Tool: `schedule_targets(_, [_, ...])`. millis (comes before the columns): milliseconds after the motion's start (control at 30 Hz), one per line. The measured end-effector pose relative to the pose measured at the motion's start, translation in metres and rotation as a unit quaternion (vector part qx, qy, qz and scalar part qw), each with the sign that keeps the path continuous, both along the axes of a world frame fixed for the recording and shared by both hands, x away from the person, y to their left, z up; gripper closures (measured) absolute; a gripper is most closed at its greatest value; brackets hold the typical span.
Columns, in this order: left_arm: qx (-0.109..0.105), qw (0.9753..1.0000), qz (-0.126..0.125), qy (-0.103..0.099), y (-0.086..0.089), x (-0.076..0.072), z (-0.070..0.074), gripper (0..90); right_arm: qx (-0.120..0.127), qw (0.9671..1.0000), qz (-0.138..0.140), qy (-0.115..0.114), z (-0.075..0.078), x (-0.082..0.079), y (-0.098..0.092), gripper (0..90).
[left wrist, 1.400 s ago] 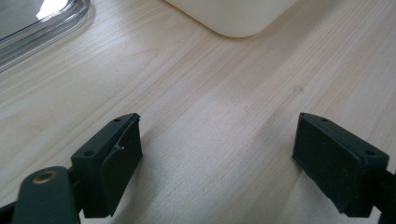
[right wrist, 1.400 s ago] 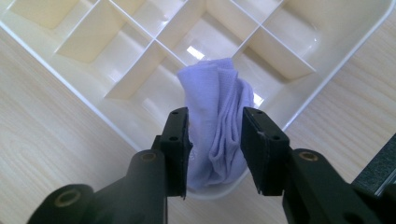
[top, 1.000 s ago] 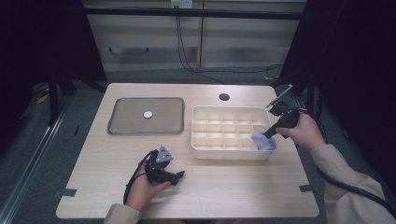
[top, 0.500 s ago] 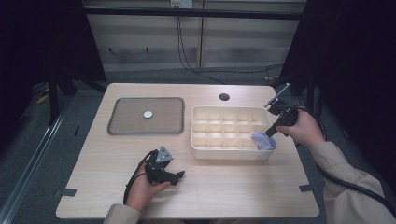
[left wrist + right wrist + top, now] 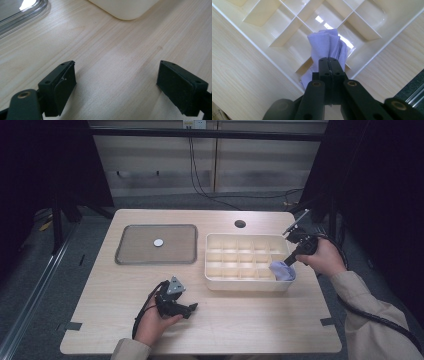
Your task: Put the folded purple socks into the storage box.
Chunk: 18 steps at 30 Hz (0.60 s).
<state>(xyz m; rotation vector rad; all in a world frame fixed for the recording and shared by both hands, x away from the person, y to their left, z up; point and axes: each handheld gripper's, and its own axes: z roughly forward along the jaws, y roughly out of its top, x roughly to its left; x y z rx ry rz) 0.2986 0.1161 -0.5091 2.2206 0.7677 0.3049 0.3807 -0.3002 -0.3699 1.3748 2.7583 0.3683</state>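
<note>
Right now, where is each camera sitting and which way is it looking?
High view: sits above the person's side, looks forward and down on the table; both forearms, hands, left gripper and right gripper show.
Left gripper view: rides the left gripper, looks along the wood; both black jaws stand wide apart.
Right gripper view: rides the right gripper, looks down into the divided box; jaws pinch the purple cloth.
Shared: high and right gripper views both show cloth and box.
</note>
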Motion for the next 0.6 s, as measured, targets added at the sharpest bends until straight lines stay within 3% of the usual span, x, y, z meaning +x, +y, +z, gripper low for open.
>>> schedule_targets(600, [-0.001,1.0,-0.002,0.0,0.0,0.0,0.0,14.8,-0.001,1.0,0.004,0.007,-0.022,0.007,0.003,90.0])
